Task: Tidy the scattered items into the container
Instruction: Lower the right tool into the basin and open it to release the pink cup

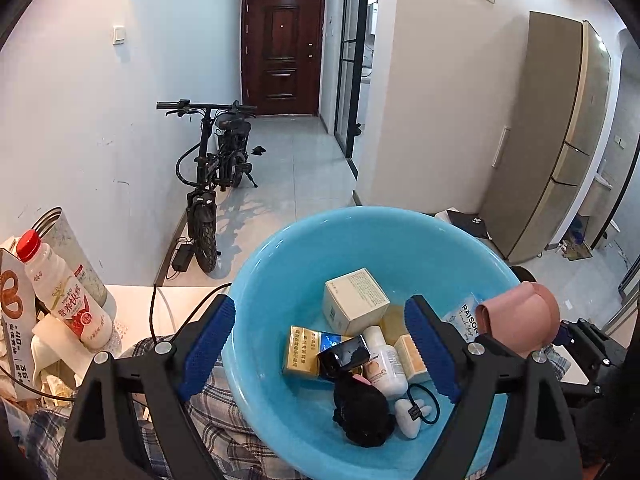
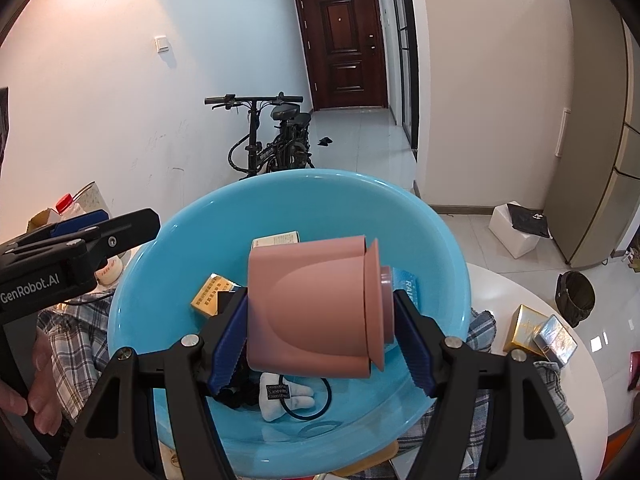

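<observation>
A light blue basin [image 1: 360, 216] [image 2: 320, 176] sits on a plaid cloth and holds a white box [image 1: 354, 300], a yellow pack [image 1: 304, 354], a small white bottle [image 1: 386, 364], a black fuzzy item [image 1: 360, 412] and a white plush toy [image 1: 412, 416]. My left gripper [image 1: 320, 308] [image 2: 100, 224] hangs open over the basin's left half with nothing between its pads. My right gripper [image 2: 320, 300] is shut on a pink silicone cup [image 2: 312, 308] [image 1: 520, 316], held sideways above the basin's right side. The cup hides part of the contents in the right wrist view.
At the left stand a red-capped drink bottle [image 1: 64, 292], a round tin [image 1: 64, 248] and snack bags. A gold box [image 2: 524, 328] and a silver box [image 2: 556, 340] lie on the white table [image 2: 520, 292] at the right. A bike [image 1: 212, 168] leans beyond the table.
</observation>
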The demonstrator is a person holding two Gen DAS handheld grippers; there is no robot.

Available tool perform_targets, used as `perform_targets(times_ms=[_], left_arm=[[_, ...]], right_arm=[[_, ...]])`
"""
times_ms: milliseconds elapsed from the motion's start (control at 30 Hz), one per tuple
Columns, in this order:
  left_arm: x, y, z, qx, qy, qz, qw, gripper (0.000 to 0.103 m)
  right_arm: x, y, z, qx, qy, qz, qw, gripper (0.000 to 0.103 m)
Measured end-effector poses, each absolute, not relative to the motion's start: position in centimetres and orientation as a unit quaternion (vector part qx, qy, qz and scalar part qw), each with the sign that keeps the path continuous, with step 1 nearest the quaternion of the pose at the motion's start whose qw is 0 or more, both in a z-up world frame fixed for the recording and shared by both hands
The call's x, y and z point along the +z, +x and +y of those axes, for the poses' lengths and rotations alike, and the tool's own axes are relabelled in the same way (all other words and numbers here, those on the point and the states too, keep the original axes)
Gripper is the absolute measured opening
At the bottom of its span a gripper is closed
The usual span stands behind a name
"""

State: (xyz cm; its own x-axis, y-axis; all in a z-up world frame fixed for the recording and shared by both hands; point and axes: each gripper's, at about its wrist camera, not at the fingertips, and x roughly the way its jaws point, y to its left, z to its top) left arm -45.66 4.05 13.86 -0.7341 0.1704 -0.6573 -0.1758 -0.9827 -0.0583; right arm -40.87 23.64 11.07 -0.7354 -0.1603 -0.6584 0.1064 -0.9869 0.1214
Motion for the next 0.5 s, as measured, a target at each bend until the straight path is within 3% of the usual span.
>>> perform_targets(times_ms=[400,467,500], left_arm=[[13.8,-45.5,4.7,0.930,-0.354,0.013,0.096,0.089],[13.8,-45.4,4.7,0.930,-0.354,0.013,0.095,0.089],[13.9,-45.5,4.6,0.930,-0.354,0.012,0.095,0.089]], right_arm=[[9.9,-41.1,22.6,-0.925,0.371,-0.027,0.077,0.068],[10.1,-41.1,22.7,-0.927,0.366,-0.029,0.075,0.071],[10.3,-40.9,22.7,-0.929,0.361,-0.031,0.075,0.079]])
